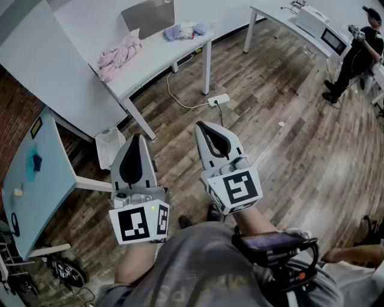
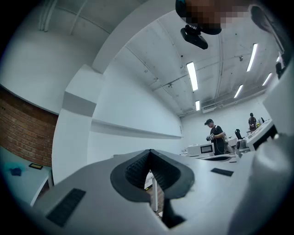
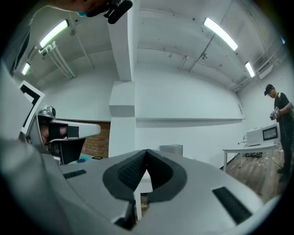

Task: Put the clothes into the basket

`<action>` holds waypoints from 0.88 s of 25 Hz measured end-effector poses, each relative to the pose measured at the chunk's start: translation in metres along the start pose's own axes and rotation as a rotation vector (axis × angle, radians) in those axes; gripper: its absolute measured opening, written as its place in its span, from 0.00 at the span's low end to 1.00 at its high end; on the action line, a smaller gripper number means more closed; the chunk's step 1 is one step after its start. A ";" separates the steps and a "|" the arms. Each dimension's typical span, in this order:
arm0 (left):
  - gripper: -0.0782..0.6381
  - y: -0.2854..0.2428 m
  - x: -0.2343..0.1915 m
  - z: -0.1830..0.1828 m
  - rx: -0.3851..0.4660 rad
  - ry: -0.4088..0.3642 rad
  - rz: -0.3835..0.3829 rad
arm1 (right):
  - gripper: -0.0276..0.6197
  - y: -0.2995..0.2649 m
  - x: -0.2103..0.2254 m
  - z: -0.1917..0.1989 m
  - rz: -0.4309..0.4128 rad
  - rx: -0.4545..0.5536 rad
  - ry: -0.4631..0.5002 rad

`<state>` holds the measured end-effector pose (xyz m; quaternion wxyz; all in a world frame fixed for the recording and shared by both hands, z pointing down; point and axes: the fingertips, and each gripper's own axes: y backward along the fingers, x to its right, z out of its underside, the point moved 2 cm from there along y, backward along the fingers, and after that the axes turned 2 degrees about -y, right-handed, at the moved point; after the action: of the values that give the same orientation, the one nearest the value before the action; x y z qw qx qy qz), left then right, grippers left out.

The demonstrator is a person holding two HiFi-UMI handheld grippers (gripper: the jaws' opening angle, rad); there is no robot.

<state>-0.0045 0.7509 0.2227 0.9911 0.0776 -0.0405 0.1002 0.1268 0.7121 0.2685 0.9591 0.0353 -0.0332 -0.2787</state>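
Both tools are held out in front of the person, well short of the work. The left gripper [image 1: 136, 141] has its jaws fully together with nothing between the pads, as its own view confirms [image 2: 150, 155]. The right gripper [image 1: 201, 128] is likewise closed and empty [image 3: 146, 154].

The clothes all lie on the white table [image 1: 157, 59], at 12 o'clock in the head view. A pink garment [image 1: 118, 57] sprawls near the table's front edge, its long axis running roughly from 1 to 7 o'clock. A smaller lilac-and-white heap [image 1: 185, 30] sits further along, close to the far right corner. Between the 2, towards the back, stands a grey container [image 1: 148, 17], which I take to be the basket, though too little of it shows to be sure.

From the left jaws the pink garment lies at about 11 o'clock; from the right jaws it is nearer 10 o'clock. So the left hand looks the closer one for it, while the heap lies almost at 12 o'clock from the right jaws. A stretch of wooden floor [image 1: 270, 120] separates both grippers from the table, so the task appears not yet begun. Both jaws would need to open before any grasp.
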 end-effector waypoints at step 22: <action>0.12 -0.065 0.053 0.026 -0.025 -0.010 -0.065 | 0.05 -0.020 0.085 0.028 -0.106 -0.055 -0.048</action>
<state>0.0591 0.6938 0.2435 0.9945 0.0669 -0.0443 0.0668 0.1852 0.6483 0.2987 0.9425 0.0040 -0.0468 -0.3309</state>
